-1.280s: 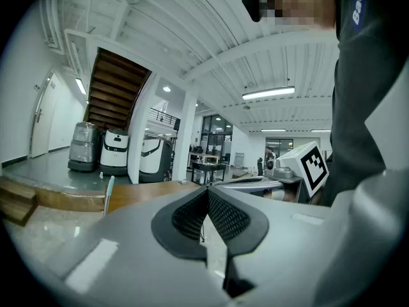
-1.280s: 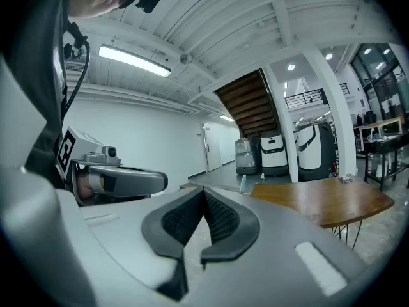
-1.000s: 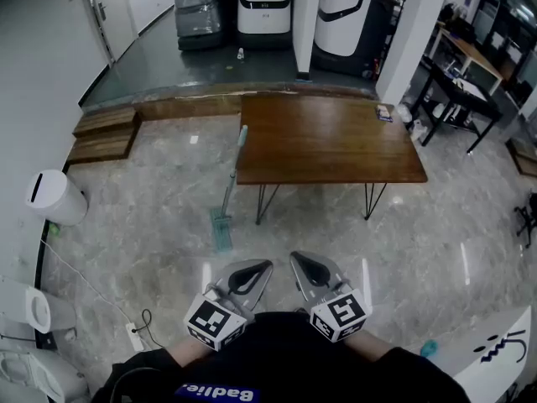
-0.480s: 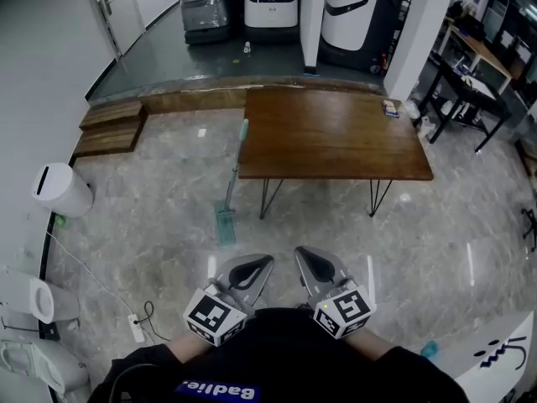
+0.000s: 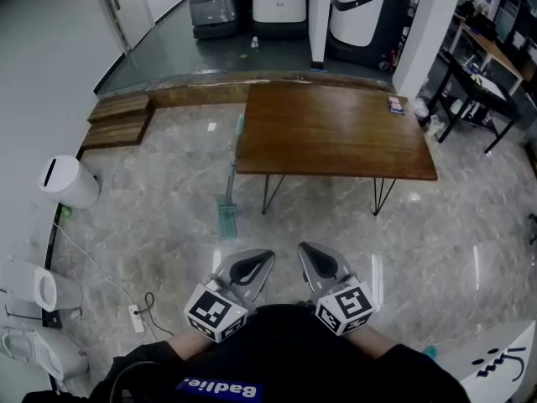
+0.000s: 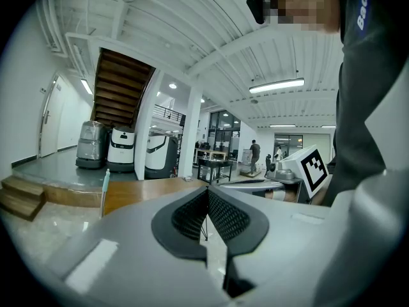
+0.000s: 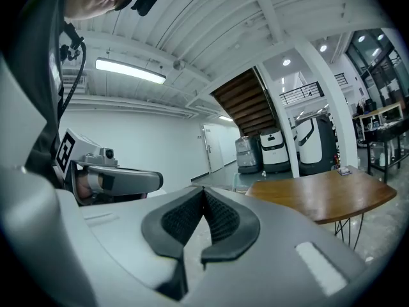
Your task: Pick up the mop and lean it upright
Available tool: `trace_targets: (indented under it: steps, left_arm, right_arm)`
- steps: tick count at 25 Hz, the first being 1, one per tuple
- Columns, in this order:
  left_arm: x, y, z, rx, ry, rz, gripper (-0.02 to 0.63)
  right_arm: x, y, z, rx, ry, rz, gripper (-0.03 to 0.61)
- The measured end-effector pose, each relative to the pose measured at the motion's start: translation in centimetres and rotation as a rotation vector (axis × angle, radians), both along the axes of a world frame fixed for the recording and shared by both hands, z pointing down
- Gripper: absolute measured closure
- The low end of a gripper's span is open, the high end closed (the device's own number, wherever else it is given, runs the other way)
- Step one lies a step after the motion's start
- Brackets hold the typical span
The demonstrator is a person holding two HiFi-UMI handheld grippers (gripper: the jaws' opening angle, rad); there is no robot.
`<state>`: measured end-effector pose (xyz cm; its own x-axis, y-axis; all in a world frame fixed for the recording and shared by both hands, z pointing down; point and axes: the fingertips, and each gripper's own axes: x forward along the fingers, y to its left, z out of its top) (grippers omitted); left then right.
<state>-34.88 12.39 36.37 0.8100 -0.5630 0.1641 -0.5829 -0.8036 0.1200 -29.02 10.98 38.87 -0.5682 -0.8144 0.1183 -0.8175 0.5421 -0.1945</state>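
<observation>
Here, the teal mop (image 5: 230, 179) stands left of centre in the head view, its flat head on the marble floor (image 5: 151, 225) and its handle propped against the left edge of the wooden table (image 5: 336, 133). Low in the frame, well short of it, the left gripper (image 5: 258, 260) and right gripper (image 5: 307, 252) sit side by side, both jaws clenched on nothing. Each gripper's cube bears a black-and-white square marker, with no readable words.

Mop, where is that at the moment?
In the head view the mop is left of centre, its head on the floor and its handle up beside the table's left edge.
</observation>
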Motion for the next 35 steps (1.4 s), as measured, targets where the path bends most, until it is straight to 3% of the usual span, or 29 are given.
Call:
trace_targets:
  steps: [13,25,35]
  left_arm:
    - [3.9,0.7,0.6,0.0,-0.04,-0.043,0.594]
    - [3.1,-1.7,1.4,-0.019,-0.019,-0.054,0.594]
    - [-0.1,-9.0,1.7,-0.034,0.019,0.0,0.594]
  right_arm:
    - [3.7,0.4,1.2,-0.013,-0.028,-0.049,0.574]
    - [3.2,-1.9,2.3,-0.043,-0.005,-0.058,0.574]
    - [0.8,-8.5,2.6,-0.066,0.036,0.021,0.574]
